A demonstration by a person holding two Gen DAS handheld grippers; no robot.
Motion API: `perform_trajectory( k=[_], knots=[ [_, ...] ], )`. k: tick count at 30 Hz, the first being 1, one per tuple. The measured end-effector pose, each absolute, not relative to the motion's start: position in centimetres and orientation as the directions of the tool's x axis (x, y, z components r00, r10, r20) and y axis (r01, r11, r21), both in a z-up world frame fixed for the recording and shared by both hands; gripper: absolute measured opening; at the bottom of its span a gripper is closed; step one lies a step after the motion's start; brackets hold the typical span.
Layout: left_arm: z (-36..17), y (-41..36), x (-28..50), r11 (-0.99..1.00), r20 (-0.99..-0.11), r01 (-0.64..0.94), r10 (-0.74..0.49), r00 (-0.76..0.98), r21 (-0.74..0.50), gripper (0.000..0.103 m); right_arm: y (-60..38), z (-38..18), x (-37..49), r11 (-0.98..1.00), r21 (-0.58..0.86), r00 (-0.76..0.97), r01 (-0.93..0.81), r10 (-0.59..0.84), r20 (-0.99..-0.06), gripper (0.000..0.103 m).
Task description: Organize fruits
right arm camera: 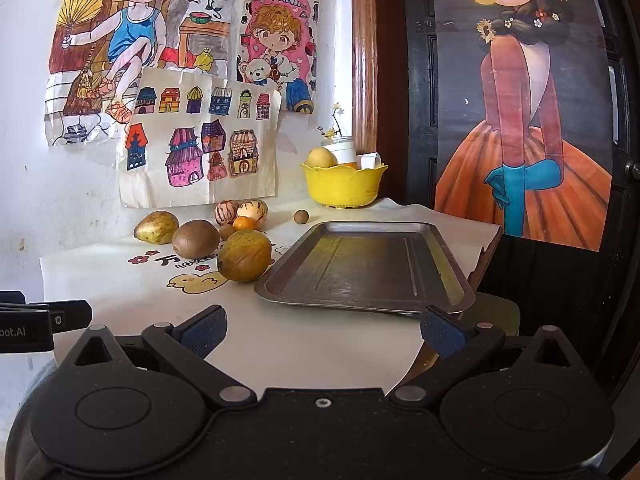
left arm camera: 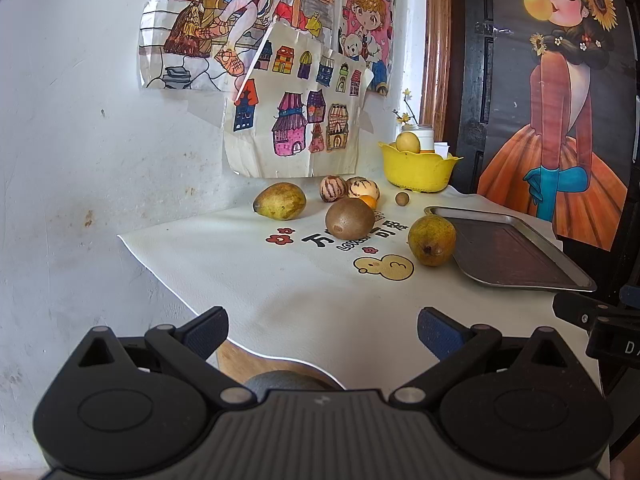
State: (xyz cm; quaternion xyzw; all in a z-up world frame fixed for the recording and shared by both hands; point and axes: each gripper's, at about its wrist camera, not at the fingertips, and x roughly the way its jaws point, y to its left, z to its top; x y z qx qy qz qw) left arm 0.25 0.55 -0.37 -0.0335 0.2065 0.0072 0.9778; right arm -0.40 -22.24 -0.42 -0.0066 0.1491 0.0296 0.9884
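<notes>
The white cloth (left arm camera: 304, 288) covering the surface reads "LOVELY" among red flowers and a yellow duck. Loose fruits sit mid-surface: a fuzzy brown kiwi (left arm camera: 349, 218), two speckled green-yellow mangoes (left arm camera: 432, 240) (left arm camera: 280, 201), and striped melons (left arm camera: 332, 188). A steel tray (right arm camera: 368, 268) lies at the right edge, and a yellow bowl (right arm camera: 342, 184) in the far corner. The left gripper (left arm camera: 322, 332) and right gripper (right arm camera: 322, 330) hover at the near edge, jaws spread wide and holding nothing.

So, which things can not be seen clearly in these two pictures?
- Yellow bowl contents: both views, its rim hides all but a pale fruit and an orange bit.
- Small orange fruit: left wrist view, the brown fruit covers most.
- Tray near edge: right wrist view, the right gripper covers part.
</notes>
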Motion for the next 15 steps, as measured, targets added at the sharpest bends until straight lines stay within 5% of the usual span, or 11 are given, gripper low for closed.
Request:
perform_trajectory(
  k=[15],
  knots=[
    [-0.35,0.55,0.26,0.997,-0.406,-0.029,-0.001,0.914,-0.066,0.103,-22.18,-0.37,-0.41,0.998,-0.006,0.953,-0.060,0.056,-0.297,0.103]
  ],
)
